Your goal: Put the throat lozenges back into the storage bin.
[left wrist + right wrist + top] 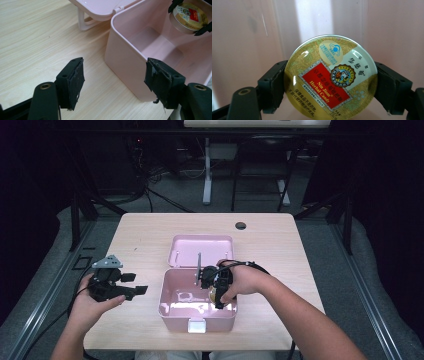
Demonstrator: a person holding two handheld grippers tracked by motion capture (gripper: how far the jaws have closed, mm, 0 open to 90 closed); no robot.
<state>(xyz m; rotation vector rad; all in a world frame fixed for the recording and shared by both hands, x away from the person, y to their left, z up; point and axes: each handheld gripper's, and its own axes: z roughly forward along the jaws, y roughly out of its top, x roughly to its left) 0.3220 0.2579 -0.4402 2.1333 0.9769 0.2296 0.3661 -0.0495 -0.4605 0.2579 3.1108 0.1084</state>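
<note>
— Where's the tin?

— Clamped in my right gripper (329, 82). In the right gripper view the round candy tin (330, 76) sits at the centre of the frame, one black jaw pressed against its left edge and the other against its right. The gold lid faces the camera, with a red label reading "Nin Jiom Herbal Candy". Behind it is only pale pink wall.

— So it's inside the box?

— Over or in it, yes. In the high view my right gripper (218, 292) is in the right half of the open pink box (170, 307), a little below the middle of the frame, and the tin (216, 296) is a small yellowish patch under my hand. Whether it touches the floor of the box I can't quite tell; my hand covers too much of it.

— And your other hand?

— My left gripper (134, 284) is at the left of the high view, over bare table (140, 235), just beside the box's left wall. Its jaws stand well apart with nothing between them. In the left gripper view the pads (77, 83) frame the near corner of the box (125, 62), and the tin (190, 17) shows at the upper right of that frame, held above the box's floor (two dark jaw tips grip its rim).

— The lid?

— The lid (201, 251) lies tipped open behind the box, towards the top of the high view.
</note>
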